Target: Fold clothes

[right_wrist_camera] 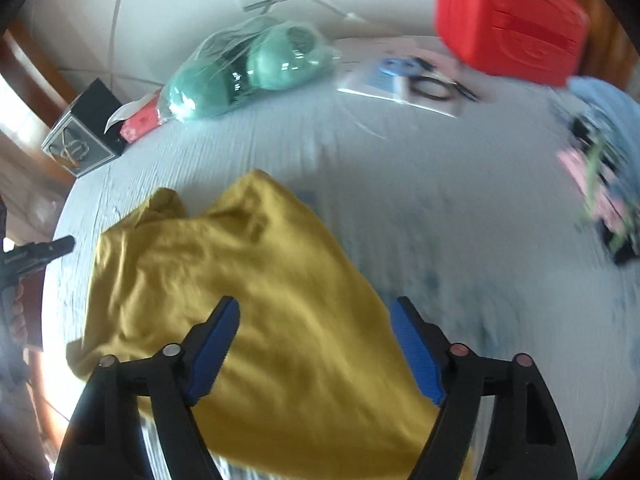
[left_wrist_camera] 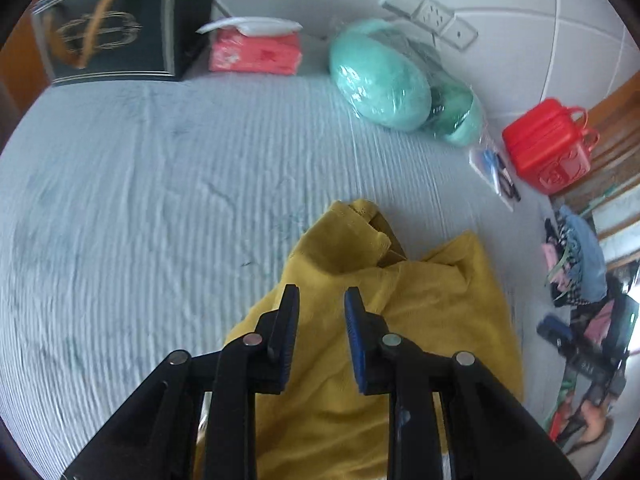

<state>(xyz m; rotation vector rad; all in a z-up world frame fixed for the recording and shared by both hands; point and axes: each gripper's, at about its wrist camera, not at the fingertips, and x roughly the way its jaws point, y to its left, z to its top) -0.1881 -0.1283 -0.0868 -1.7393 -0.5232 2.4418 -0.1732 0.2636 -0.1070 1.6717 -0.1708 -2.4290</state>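
A mustard-yellow garment point(left_wrist_camera: 400, 320) lies rumpled on the pale blue striped bedsheet point(left_wrist_camera: 160, 200). It also shows in the right wrist view point(right_wrist_camera: 240, 280). My left gripper point(left_wrist_camera: 322, 294) hovers over the garment's near part, jaws open a little, nothing between them. My right gripper point(right_wrist_camera: 314, 308) is wide open above the garment's near right part, empty. The left gripper's tip shows at the left edge of the right wrist view point(right_wrist_camera: 52, 248).
At the far edge of the bed: a dark box point(left_wrist_camera: 112, 28), a red tissue pack point(left_wrist_camera: 256, 52), green slippers in a plastic bag point(left_wrist_camera: 396, 80), a red plastic case point(left_wrist_camera: 548, 144), a small clear bag point(left_wrist_camera: 496, 172). A pile of mixed clothes point(left_wrist_camera: 576, 264) lies right.
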